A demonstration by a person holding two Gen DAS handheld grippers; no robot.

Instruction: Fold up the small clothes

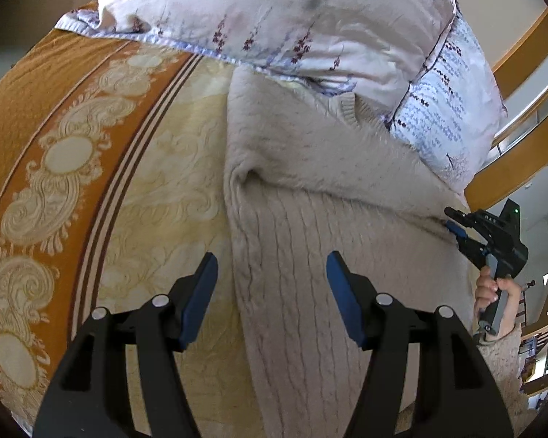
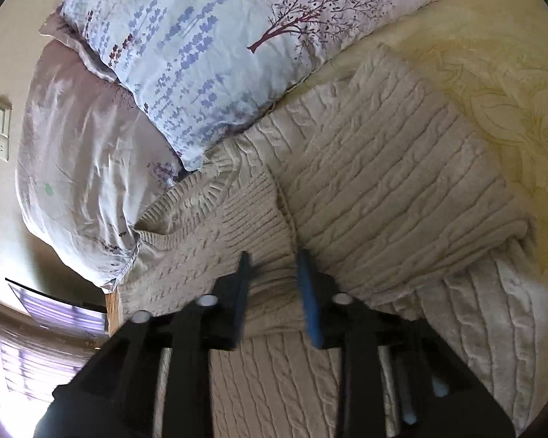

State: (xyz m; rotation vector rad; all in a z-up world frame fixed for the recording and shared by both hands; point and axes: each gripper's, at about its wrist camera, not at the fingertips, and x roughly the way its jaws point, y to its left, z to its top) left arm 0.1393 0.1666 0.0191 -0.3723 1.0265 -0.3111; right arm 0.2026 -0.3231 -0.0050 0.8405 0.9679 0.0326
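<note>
Left wrist view, sweater: the beige cable-knit sweater (image 1: 310, 189) lies on the bed (image 1: 157, 189), its collar up against the pillows (image 1: 274, 18).
Left wrist view, left claw: the left claw (image 1: 272, 292) hangs with jaws well apart and nothing between them, over the sweater's left edge.
Left wrist view, right claw: the right claw (image 1: 453, 224), held in the person's hand (image 1: 493, 292), has its tips at the sweater's far right edge; from here I cannot tell whether it pinches cloth.
Right wrist view, right claw: the right claw (image 2: 274, 288) has jaws narrowly apart, with the ribbed cuff (image 2: 259, 226) of a folded-in sleeve lying between and just ahead of them; the pads do not clearly press on it.
Right wrist view, sweater: the sweater (image 2: 402, 189) runs lengthwise away from the pillows (image 2: 208, 54).
Key relation: the cuff lies straight ahead of the right claw, so the right hand is the nearer one for the next fold.
</note>
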